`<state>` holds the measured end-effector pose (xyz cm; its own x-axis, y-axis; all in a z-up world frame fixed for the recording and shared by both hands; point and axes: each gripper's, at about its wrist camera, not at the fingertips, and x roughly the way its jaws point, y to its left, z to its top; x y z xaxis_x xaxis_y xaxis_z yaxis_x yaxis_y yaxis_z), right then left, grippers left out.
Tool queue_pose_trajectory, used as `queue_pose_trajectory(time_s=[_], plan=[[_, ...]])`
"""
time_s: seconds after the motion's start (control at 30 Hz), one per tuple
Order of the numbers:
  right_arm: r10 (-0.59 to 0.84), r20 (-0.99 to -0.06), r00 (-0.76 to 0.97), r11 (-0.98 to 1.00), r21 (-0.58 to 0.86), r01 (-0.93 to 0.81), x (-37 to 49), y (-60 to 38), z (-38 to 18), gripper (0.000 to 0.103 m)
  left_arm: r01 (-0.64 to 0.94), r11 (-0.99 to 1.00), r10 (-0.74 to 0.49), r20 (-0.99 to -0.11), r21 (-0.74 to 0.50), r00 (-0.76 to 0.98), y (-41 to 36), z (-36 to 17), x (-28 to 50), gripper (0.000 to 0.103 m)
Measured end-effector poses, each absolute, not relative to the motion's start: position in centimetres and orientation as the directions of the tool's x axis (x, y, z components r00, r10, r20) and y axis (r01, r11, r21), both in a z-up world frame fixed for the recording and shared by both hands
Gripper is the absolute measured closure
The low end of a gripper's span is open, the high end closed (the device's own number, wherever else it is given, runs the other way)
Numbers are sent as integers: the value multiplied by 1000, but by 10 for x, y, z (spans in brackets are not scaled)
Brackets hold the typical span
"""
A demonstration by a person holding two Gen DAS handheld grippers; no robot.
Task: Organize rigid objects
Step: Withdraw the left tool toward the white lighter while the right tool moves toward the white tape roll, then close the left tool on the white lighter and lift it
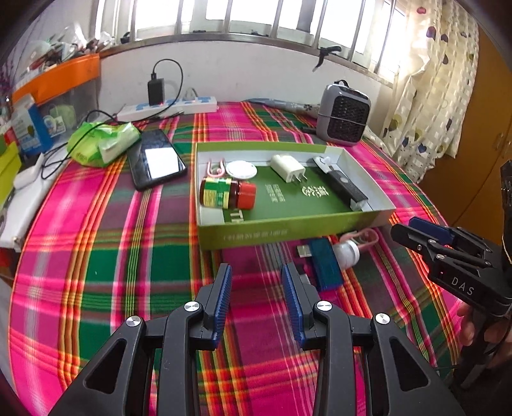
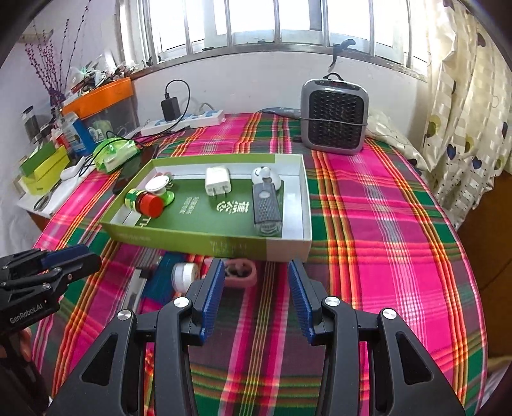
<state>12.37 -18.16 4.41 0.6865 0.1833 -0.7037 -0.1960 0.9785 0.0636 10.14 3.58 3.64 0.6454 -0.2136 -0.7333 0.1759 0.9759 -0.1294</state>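
Both the left gripper [image 1: 256, 281] and right gripper [image 2: 254, 278] hover with jaws apart and empty over the cloth [image 1: 112, 256], short of the box [image 1: 281, 230].

We see bright daylight from the barred window [image 2: 281, 22], overexposed panes, fisheye-curved edges with dark corners, slight blur.

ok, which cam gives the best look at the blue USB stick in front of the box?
Left wrist. The USB stick lies in plain sight there, whole body and metal plug visible, just ahead of the open left tongs. In the right wrist view it is a dark blurred strip, partly hidden behind the right tongs.
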Motion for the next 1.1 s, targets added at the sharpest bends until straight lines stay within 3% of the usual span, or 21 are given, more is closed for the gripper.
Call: queue_pose_trajectory(time_s=[0.7,1.1], plan=[[198,-712,674,978,94,-188,107,-193,31,60,251,958,-263,-771,-138,580,-1,13,83,66],[211,-710,671,975,106,-194,106,-195,29,60,236,971,-172,-785,-34,595,-14,5,86,66]])
